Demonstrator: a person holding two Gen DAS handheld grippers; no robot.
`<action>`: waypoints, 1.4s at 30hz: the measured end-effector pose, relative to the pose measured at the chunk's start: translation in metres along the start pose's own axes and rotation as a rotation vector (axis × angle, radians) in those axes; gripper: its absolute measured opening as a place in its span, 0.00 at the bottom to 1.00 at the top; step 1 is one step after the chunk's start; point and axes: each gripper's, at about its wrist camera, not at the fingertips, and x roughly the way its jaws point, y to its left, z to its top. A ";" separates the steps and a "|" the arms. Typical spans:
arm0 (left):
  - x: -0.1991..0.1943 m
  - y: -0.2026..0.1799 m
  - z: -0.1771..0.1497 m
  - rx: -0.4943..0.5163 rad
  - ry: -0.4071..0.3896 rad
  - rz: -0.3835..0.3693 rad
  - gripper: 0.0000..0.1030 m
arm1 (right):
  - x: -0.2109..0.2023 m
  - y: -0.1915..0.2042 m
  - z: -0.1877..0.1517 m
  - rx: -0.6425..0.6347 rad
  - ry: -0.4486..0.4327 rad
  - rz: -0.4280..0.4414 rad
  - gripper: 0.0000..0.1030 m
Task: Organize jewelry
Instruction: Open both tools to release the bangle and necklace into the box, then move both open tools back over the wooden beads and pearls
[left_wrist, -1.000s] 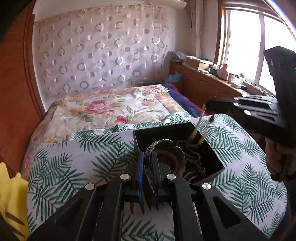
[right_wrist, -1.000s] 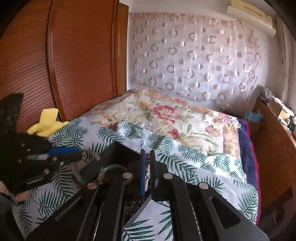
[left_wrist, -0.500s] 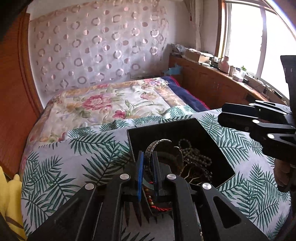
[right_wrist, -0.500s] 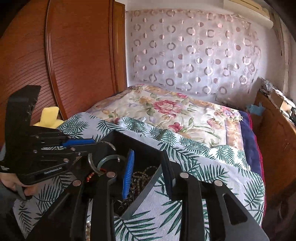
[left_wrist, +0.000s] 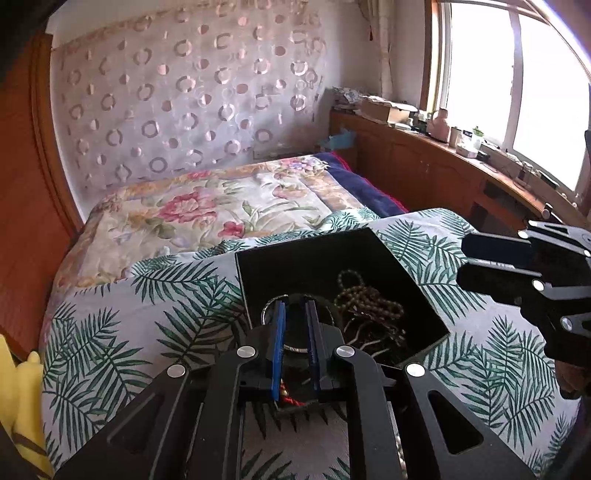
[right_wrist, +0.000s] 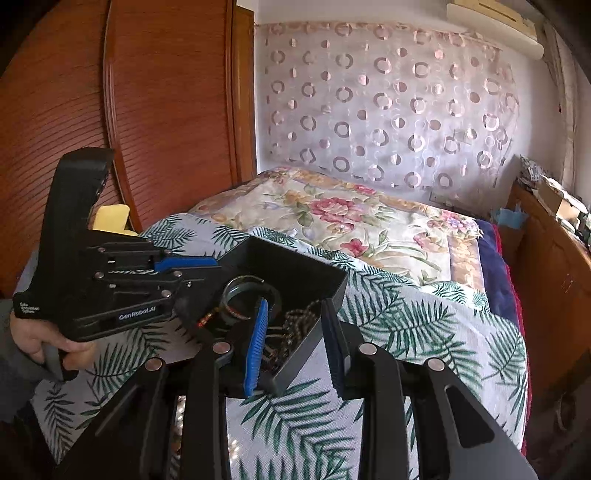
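A black open box (left_wrist: 321, 254) sits on the palm-leaf cloth on the bed; it also shows in the right wrist view (right_wrist: 306, 269). Inside lie a brown bead necklace (left_wrist: 365, 299), a silver bangle (right_wrist: 243, 295) and a red cord piece (left_wrist: 290, 397). My left gripper (left_wrist: 294, 317) is open over the box's near-left corner, with the bangle lying free between and below its fingers. My right gripper (right_wrist: 295, 325) is open and empty, straddling the box's right wall; it shows at the right of the left wrist view (left_wrist: 480, 258).
A floral quilt (left_wrist: 221, 210) covers the bed beyond the box. A wooden headboard (right_wrist: 147, 110) stands on the left with a yellow soft item (left_wrist: 22, 398) beside it. A wooden sill (left_wrist: 461, 166) with clutter runs under the window at right.
My left gripper opened and let the bangle drop into the box. My right gripper let go of the bead necklace, which now lies in the box, and opened wider.
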 end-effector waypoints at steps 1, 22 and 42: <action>-0.003 -0.001 -0.002 -0.001 -0.004 0.000 0.10 | -0.002 0.001 -0.002 0.004 0.000 0.001 0.31; -0.073 -0.014 -0.077 -0.021 -0.047 0.017 0.92 | -0.037 0.028 -0.096 0.137 0.089 -0.001 0.40; -0.076 -0.040 -0.137 -0.013 0.098 -0.056 0.91 | -0.052 0.035 -0.138 0.176 0.117 -0.032 0.67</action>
